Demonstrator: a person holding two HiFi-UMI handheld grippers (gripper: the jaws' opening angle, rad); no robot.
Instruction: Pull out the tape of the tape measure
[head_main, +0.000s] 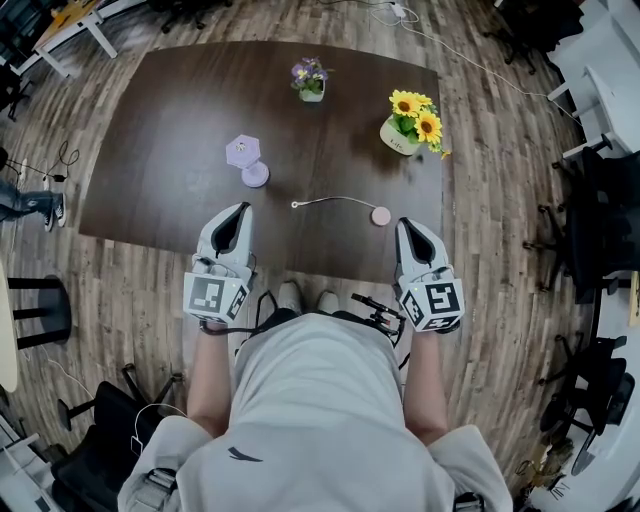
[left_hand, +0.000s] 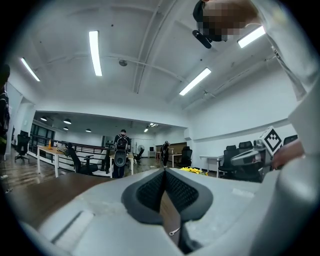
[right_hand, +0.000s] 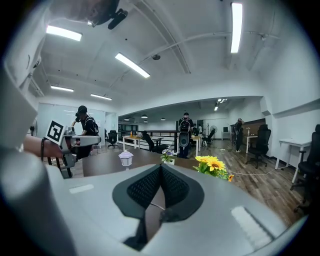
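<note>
Tape measure: its small round pink case (head_main: 380, 215) lies on the dark brown wooden surface (head_main: 150, 140) near the front edge, between your two grippers. Your left gripper (head_main: 236, 212) hovers over that edge with its jaws closed on nothing, so it holds no part of the tape. To its right, the thin white tape (head_main: 335, 199) curves leftward out of the case, already drawn, which suggests the pull is done. Your right gripper (head_main: 407, 225), jaws likewise closed and empty, hangs near the case.
</note>
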